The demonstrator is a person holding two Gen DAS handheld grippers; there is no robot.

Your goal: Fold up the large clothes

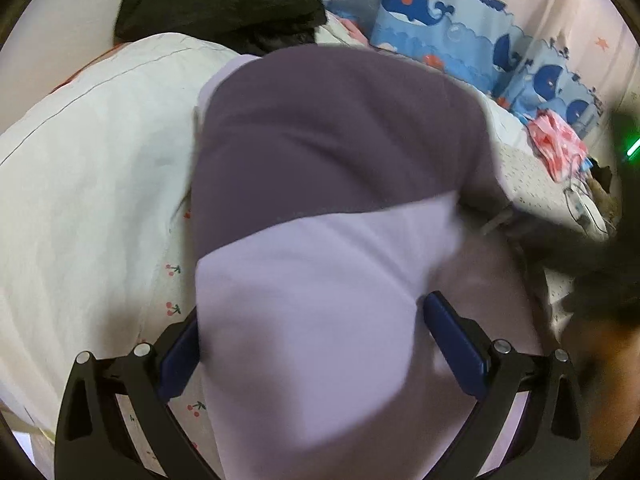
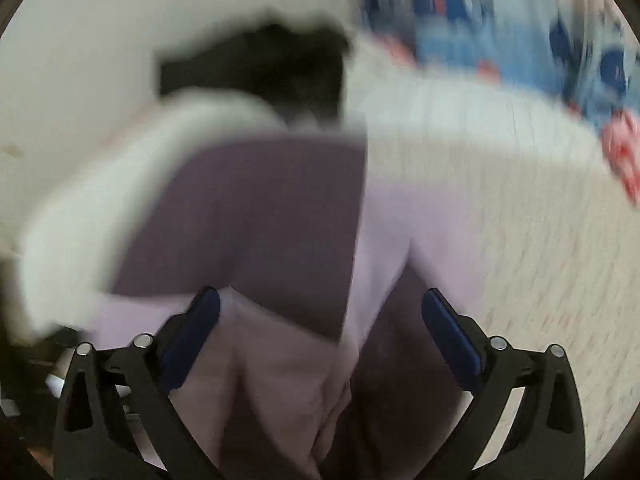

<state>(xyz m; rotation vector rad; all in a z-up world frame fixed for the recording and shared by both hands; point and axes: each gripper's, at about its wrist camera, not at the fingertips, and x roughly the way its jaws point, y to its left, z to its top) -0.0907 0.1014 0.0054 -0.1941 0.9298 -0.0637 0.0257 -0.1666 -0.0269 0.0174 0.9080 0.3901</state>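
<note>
Here, two-tone purple garment (image 1: 320, 208) spread across bed (image 1: 80, 200), near front edge. Left gripper (image 1: 316, 340) wide open, cloth lying between fingers, ungripped. Right gripper (image 2: 320, 328) likewise open over garment; view blurred.

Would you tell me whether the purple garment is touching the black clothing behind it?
Cannot tell. In the left wrist view the purple garment overlaps the black clothing, hiding any contact; the right view is blurred.

Both wrist views close above garment (image 1: 320, 208).
</note>
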